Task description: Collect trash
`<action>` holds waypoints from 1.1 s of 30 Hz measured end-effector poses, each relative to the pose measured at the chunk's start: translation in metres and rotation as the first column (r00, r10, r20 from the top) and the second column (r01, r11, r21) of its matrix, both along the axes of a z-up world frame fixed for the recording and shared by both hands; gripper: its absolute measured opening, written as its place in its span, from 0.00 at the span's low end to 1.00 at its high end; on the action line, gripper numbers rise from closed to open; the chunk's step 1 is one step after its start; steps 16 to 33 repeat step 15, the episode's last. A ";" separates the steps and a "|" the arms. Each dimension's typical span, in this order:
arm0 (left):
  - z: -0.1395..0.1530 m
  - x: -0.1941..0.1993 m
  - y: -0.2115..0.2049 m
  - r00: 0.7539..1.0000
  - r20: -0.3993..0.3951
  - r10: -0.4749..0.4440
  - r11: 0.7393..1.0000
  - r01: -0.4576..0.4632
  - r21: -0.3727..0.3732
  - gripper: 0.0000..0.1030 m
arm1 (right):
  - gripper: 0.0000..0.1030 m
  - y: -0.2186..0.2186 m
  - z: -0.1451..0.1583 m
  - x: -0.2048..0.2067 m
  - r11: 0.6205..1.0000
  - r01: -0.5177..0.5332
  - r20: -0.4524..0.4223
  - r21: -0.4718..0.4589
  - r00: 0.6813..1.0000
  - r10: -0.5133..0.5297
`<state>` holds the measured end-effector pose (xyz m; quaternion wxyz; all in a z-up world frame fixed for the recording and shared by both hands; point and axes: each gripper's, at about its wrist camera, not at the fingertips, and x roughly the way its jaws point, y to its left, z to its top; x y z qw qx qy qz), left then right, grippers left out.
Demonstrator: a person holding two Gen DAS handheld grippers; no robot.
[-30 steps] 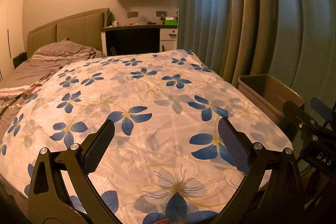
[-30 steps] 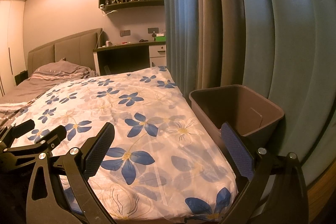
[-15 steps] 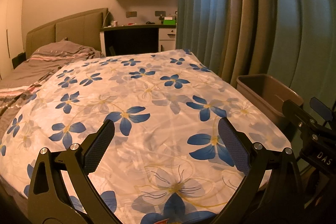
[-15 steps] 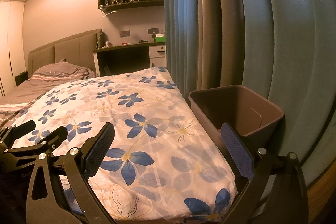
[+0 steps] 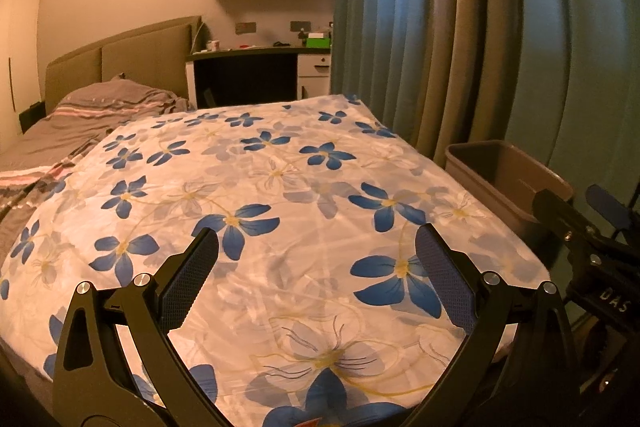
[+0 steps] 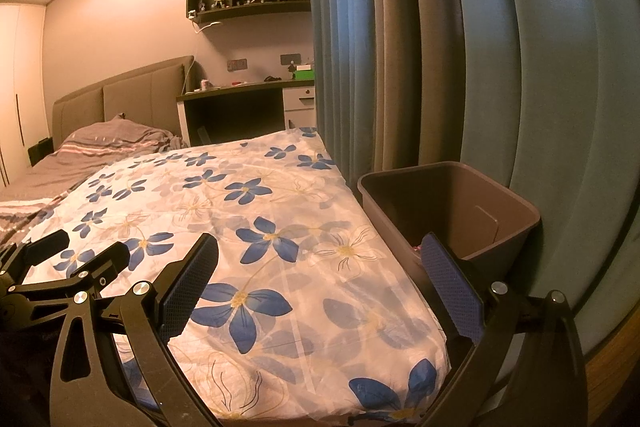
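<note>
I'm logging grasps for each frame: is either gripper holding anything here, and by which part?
Nothing is held. The left gripper and the right gripper both stand open over the white bedspread with blue flowers, with nothing between their fingers.

Your left gripper [image 5: 316, 277] and right gripper [image 6: 320, 281] share black angular frames with silver screws. Your jaws wear blue textured pads; white "DAS" lettering marks the right one.
</note>
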<state>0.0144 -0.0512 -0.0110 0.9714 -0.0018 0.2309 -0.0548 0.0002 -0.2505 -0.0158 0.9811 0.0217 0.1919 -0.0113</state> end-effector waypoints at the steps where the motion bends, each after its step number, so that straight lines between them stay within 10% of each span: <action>1: 0.000 -0.002 -0.001 1.000 0.014 -0.003 1.000 0.003 -0.003 0.94 | 0.95 0.000 0.000 0.000 1.000 0.000 -0.001 0.000 1.000 0.000; 3: 0.001 -0.006 -0.006 0.999 0.037 -0.019 1.000 0.018 0.014 0.81 | 0.95 -0.001 0.000 0.000 1.000 0.000 -0.002 0.002 1.000 0.000; 33: -0.001 0.001 0.003 1.000 -0.020 0.002 1.000 -0.002 0.013 0.89 | 0.95 -0.002 0.002 0.000 1.000 0.001 0.001 0.003 1.000 -0.001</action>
